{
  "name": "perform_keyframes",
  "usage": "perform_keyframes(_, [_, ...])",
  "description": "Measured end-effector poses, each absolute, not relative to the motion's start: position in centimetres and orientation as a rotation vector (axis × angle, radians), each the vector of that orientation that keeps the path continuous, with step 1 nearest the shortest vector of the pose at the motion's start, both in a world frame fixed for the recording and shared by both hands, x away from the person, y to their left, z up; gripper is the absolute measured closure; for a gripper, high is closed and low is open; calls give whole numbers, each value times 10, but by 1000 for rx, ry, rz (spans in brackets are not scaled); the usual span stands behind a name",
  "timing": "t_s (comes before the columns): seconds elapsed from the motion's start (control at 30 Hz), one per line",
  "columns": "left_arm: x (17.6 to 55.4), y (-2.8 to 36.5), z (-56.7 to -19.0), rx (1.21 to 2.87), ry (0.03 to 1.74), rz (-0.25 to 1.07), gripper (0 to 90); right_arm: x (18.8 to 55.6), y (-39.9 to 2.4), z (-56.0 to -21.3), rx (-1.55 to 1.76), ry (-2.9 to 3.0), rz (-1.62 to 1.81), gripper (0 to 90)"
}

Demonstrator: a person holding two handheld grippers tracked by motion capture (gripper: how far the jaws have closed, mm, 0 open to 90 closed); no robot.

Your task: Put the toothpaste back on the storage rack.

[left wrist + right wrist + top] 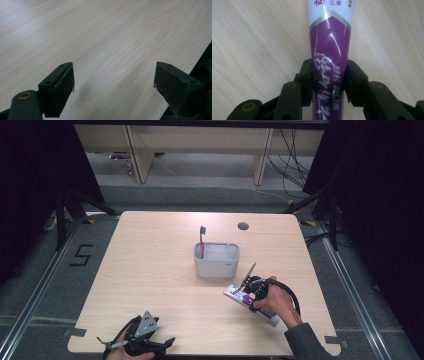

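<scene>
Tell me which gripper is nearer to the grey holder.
Right. The right gripper, shut on the toothpaste tube, sits just beside the grey holder; the left gripper rests open at the table's near edge.

Centre of the bench sits the holder, toothbrush standing in its left end. Lower right of it lies the toothpaste tube, between my right gripper's jaws. My left gripper sits bottom left.

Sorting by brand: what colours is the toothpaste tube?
Purple and white with a silver chevron band; the toothpaste tube shows best in the right gripper view.
</scene>
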State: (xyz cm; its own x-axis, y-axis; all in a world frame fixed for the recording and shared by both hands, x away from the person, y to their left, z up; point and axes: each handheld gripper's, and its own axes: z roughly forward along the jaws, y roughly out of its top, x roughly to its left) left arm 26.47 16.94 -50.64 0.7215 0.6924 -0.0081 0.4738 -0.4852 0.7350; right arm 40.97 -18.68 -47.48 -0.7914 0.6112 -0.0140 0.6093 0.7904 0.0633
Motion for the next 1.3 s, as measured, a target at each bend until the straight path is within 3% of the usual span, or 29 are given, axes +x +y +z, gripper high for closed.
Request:
perform_keyframes(0.53, [264, 167, -506, 2148, 887, 363, 163, 407, -192, -469, 951, 2907, 75, 694])
perform_keyframes(0.9, [266, 171, -505, 2180, 881, 374, 163, 394, -210, -447, 901, 2858, 359, 714])
perform_keyframes(1.3, [266, 171, -505, 2134, 894, 360, 163, 386, -199, -427, 846, 2857, 715, 715])
